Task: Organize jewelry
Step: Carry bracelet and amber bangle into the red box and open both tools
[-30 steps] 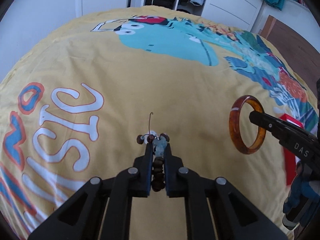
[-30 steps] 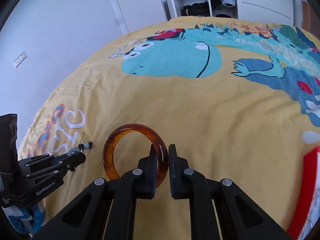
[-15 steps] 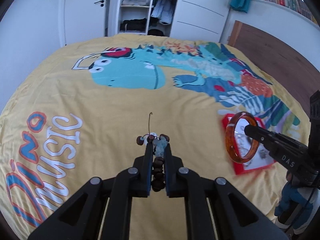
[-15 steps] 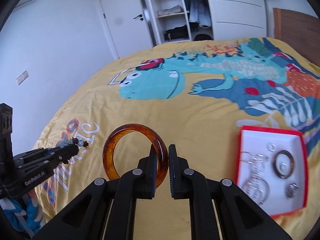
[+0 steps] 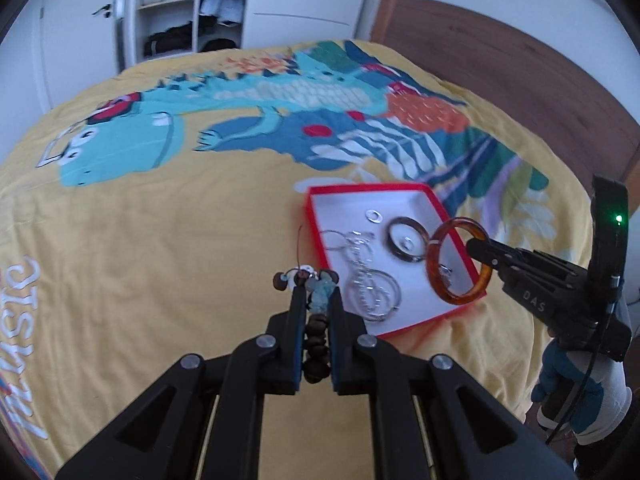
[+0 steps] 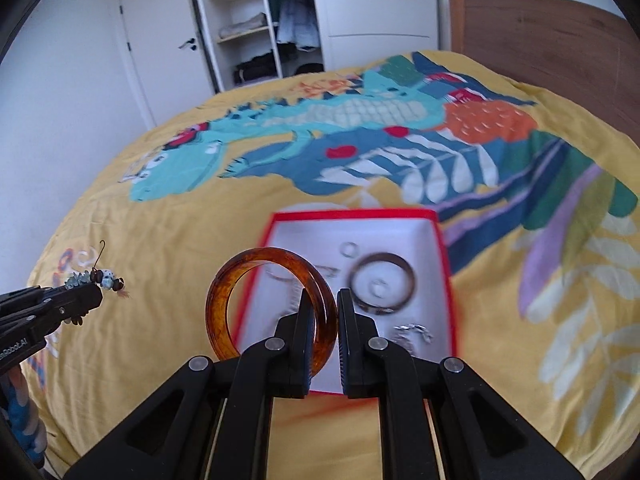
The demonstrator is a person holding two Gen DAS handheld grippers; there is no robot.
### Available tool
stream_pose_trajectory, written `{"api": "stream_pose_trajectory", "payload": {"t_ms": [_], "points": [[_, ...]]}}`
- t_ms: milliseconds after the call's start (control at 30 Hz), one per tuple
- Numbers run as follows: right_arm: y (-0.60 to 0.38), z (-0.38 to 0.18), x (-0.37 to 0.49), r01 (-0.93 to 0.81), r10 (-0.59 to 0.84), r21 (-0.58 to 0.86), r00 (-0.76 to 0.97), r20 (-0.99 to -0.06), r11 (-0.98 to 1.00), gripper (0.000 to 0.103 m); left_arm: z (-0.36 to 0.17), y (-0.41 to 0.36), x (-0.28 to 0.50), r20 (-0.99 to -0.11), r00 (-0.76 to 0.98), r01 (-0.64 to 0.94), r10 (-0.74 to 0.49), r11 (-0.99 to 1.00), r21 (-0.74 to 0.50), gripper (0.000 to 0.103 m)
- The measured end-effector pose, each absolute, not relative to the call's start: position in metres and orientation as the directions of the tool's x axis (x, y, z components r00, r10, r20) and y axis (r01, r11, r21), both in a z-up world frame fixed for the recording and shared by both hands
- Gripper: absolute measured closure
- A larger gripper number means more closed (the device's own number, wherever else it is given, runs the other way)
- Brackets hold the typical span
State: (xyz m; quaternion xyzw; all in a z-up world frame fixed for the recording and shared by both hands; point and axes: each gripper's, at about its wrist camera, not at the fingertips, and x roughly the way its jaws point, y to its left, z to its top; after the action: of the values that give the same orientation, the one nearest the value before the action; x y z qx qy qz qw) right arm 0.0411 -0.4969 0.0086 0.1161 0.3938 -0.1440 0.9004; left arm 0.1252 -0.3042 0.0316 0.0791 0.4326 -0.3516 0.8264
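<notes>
A: Changed since a second ago?

B: Red box (image 5: pixel 436 204) now in both views, absent a second back. Swung across the yellow bedspread (image 5: pixel 160 240) toward it. Lying near the bedspread's right side, holding a dark ring (image 5: pixel 406 238), a small silver ring (image 5: pixel 374 216), silver chains (image 5: pixel 368 280).

A: Grips?

B: Same as before. Left gripper (image 5: pixel 316 296) clenched on beaded bracelet (image 5: pixel 318 332), just left of the box's near corner. Right gripper (image 6: pixel 323 308) clamped on amber bangle (image 6: pixel 264 300), held upright, over the box's near-left part.

A: Meaning for the task?

B: Probably carry nearly over, drop-off next. Both pieces still in the air, nothing released. Bangle closer to going in.
</notes>
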Motion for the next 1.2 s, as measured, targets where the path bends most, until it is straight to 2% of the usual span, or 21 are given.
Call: {"api": "stream_pose_trajectory", "payload": {"t_ms": [400,833,1200], "points": [[-0.552,-0.056,0.049,0.345,-0.184,0.021,0.55,-0.814,0.939,0.092,-0.026,-0.397,0.133,-0.832,0.302,0.676,-0.465,0.72,-0.157,0.094],[-0.553,-0.079,0.059,0.291,-0.194,-0.04,0.524,-0.829,0.956,0.092,-0.076,-0.403,0.137,-0.88,0.25,0.656,-0.405,0.739,-0.153,0.094],[-0.553,-0.073,0.052,0.302,-0.199,-0.039,0.519,-0.831,0.952,0.088,-0.072,-0.395,0.135,-0.881,0.253,0.639,-0.399,0.753,-0.157,0.09]]}}
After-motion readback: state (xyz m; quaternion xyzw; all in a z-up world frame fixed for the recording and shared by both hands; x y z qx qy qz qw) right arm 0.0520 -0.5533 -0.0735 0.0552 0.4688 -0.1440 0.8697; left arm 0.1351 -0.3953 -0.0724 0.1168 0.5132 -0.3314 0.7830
